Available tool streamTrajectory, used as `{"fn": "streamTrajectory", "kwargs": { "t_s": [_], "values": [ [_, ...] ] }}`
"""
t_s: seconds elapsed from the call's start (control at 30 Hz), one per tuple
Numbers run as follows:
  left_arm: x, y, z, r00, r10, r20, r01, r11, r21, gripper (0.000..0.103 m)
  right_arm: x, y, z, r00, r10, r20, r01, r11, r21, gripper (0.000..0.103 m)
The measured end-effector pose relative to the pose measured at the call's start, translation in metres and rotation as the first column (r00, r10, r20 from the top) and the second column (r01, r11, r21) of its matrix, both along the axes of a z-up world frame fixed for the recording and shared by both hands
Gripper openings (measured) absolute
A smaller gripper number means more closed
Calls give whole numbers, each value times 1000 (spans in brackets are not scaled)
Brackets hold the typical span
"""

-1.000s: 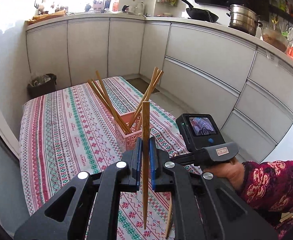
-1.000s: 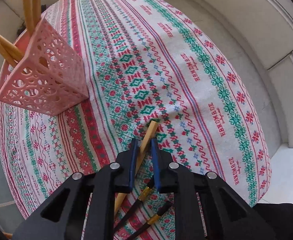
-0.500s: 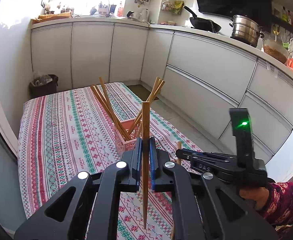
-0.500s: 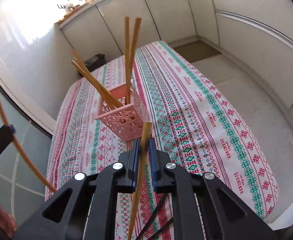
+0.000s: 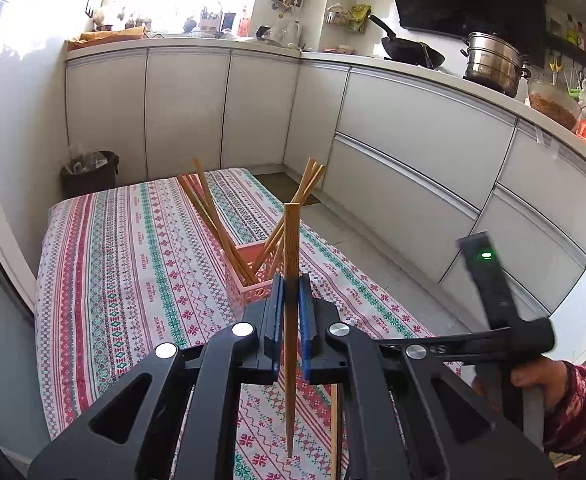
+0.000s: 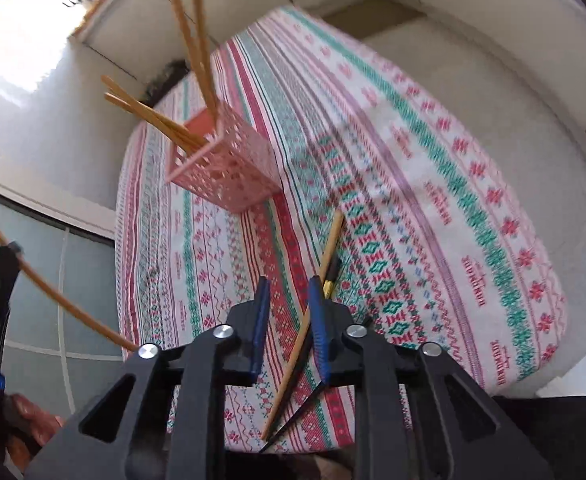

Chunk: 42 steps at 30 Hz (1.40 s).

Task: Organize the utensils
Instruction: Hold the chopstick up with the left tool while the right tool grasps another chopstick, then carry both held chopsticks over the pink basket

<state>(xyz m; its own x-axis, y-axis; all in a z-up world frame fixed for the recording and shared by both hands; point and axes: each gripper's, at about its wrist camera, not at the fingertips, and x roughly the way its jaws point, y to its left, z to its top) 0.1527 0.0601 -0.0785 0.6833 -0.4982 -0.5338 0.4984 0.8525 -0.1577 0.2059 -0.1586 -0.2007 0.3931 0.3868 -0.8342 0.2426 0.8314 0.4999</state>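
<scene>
Your left gripper (image 5: pixel 291 300) is clamped on a wooden chopstick (image 5: pixel 291 240), upright, just near of the pink basket (image 5: pixel 253 280) on the striped tablecloth (image 5: pixel 133 260). Your right gripper (image 6: pixel 289 312) has its jaws apart over a light chopstick (image 6: pixel 325 256) lying on the cloth with dark chopsticks (image 6: pixel 331 272) beside it.

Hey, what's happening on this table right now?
Someone is sorting chopsticks into a pink basket on the patterned tablecloth. The left gripper is clamped on one upright chopstick near the basket. The right gripper is open above the cloth, with a chopstick and darker ones below it.
</scene>
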Motion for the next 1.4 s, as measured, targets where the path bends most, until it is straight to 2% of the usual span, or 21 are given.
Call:
{"fn": "streamTrajectory", "kwargs": {
  "t_s": [0.03,0.17,0.33,0.4,0.43,0.47,0.5,0.57,0.67,0.77,0.9,1.0,1.2,1.3,1.4],
  "values": [
    [-1,1,1,1000,0,4,0,1000,-2,6,12,-1,-9,999,-10,-42,9,1000,-23,35],
    [-3,8,4,1000,8,14,-7,1000,-13,6,46,5,-32,990,-14,-143,-3,993,-117,35],
    [-1,22,7,1000,26,10,-25,999,-45,6,68,27,-52,978,-4,-209,-50,966,-252,33],
    [-1,26,8,999,32,10,-31,998,-55,6,71,38,-51,980,-3,-197,-62,945,-322,26],
    [-1,27,9,999,33,11,-32,998,-60,6,72,43,-50,981,-6,-192,-62,935,-349,18],
    [-1,27,9,999,33,14,-32,998,-61,6,72,46,-51,981,3,-192,-67,942,-328,12],
    [-1,27,10,999,33,16,-32,998,-61,6,71,48,-49,985,-5,-175,-52,945,-323,11],
    [-2,27,10,999,33,16,-32,997,-65,6,68,47,-48,991,-2,-133,-30,972,-231,9],
    [-1,29,11,999,40,18,-39,997,-67,6,56,48,-29,1000,-6,-7,4,972,-236,8],
    [-2,29,11,999,44,18,-43,997,-69,6,41,47,-6,998,1,63,12,980,-198,8],
    [-3,29,12,999,44,24,-42,997,-67,6,14,50,26,983,43,177,-4,976,-216,8],
    [-4,32,13,998,52,29,-50,996,-70,6,-9,48,51,962,72,263,-11,974,-228,8],
    [-7,37,14,997,71,38,-68,995,-76,6,-54,48,97,895,115,431,5,964,-267,8],
    [-7,37,14,996,76,38,-73,994,-77,6,-63,52,118,868,124,481,9,964,-264,8],
    [-5,37,14,996,79,36,-76,994,-81,6,-64,55,151,834,136,535,19,961,-275,8]
  ]
}}
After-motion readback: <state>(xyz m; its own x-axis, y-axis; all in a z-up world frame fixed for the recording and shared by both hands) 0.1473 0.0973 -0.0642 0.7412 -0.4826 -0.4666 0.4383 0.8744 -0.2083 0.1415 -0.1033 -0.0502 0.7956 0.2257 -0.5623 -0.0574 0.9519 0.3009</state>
